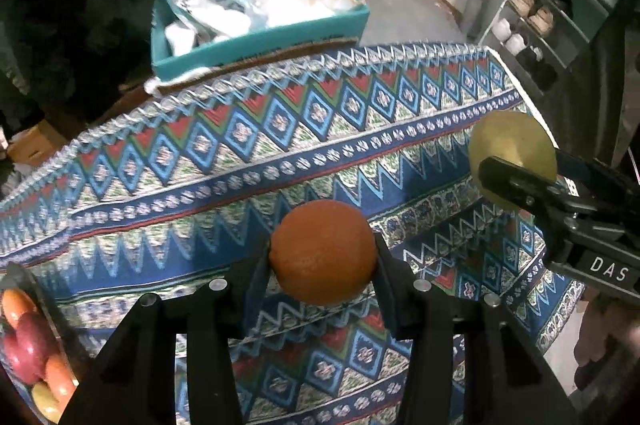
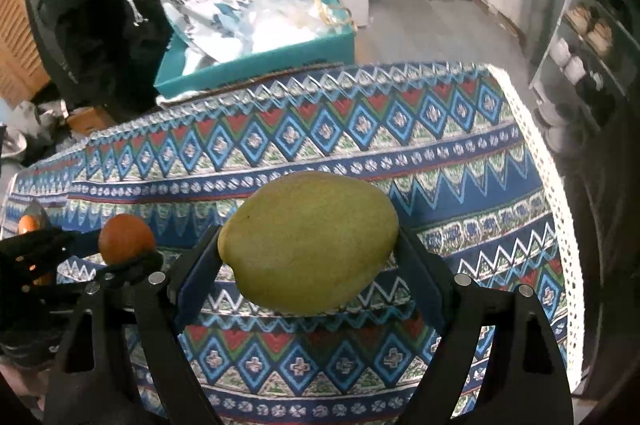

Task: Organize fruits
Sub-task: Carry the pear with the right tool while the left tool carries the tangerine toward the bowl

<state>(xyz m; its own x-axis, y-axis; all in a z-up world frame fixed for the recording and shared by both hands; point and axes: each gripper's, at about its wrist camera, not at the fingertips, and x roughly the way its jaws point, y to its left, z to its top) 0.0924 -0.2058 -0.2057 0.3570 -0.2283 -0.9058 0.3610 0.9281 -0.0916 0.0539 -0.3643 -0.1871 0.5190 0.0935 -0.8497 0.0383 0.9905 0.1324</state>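
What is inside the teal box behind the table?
The teal box holds a white printed bag that leans out over its rim, and crumpled clear plastic beside it. Anything beneath them is covered and cannot be seen.

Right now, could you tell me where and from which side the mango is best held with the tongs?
Across its narrow middle, as the right tongs hold the mango now: fingers on the two flatter flanks, long axis crosswise between them. Come from the near side, level with the fruit; the rounded ends would likely slip.
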